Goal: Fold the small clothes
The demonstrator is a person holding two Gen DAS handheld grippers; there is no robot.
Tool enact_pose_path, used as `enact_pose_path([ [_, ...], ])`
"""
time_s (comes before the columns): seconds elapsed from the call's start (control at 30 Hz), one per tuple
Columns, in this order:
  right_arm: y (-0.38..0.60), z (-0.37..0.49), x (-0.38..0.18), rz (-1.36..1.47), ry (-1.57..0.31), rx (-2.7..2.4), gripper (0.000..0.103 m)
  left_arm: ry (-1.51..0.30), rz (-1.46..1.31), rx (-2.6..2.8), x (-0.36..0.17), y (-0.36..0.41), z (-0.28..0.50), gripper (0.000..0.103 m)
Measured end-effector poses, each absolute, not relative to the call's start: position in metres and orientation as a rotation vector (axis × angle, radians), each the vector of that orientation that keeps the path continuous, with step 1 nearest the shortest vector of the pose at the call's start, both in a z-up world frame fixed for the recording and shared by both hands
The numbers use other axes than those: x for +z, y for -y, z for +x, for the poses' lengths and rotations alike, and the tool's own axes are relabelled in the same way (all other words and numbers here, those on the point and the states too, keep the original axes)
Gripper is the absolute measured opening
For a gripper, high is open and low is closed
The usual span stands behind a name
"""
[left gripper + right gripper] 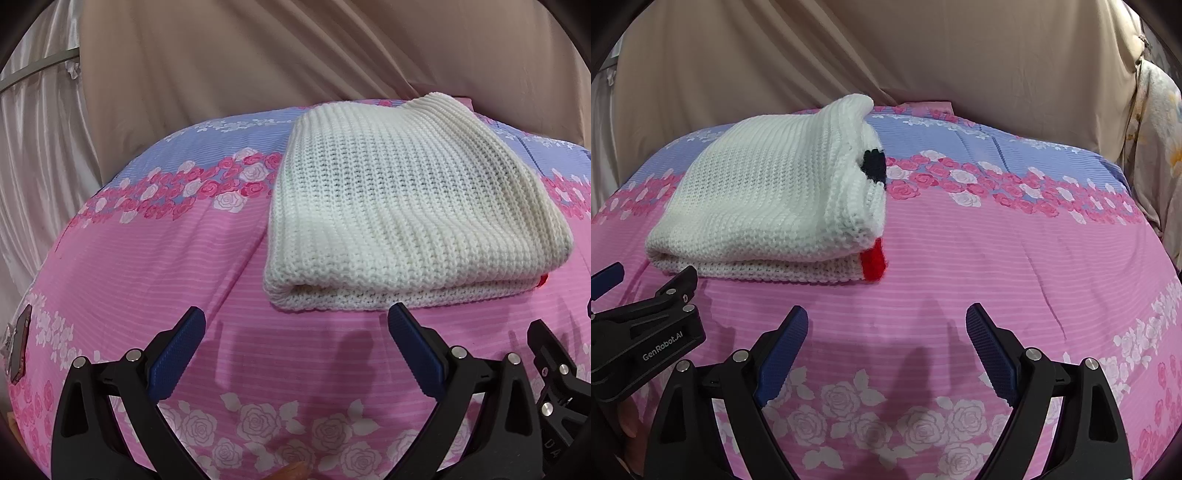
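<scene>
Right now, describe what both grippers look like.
The left gripper and right gripper match: black plastic frames with silver bolts and ribbed blue finger pads. White "GenRobot.AI" lettering marks the left gripper's side. No cables or sleeves show.

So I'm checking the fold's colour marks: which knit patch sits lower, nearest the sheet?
The red patch, at the white knit's bottom layer against the sheet; the black patch sits higher.

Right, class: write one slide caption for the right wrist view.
Open right gripper faces a folded white knit garment on the floral bedsheet.
</scene>
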State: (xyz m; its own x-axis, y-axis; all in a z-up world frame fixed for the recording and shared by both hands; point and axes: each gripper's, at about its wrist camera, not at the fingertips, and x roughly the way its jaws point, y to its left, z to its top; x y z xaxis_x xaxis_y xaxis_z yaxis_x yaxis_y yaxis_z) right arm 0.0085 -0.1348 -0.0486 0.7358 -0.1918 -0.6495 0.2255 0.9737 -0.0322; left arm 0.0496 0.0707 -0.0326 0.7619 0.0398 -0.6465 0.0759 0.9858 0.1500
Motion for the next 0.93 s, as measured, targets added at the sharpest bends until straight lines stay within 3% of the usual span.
enact_pose_path([
  [0.93, 0.1322, 0.0086, -0.05, 0.057, -0.712, -0.231, 0.085, -0.713, 0.169, -0.016, -0.0332, -0.0724, 0.0495, 0.097],
])
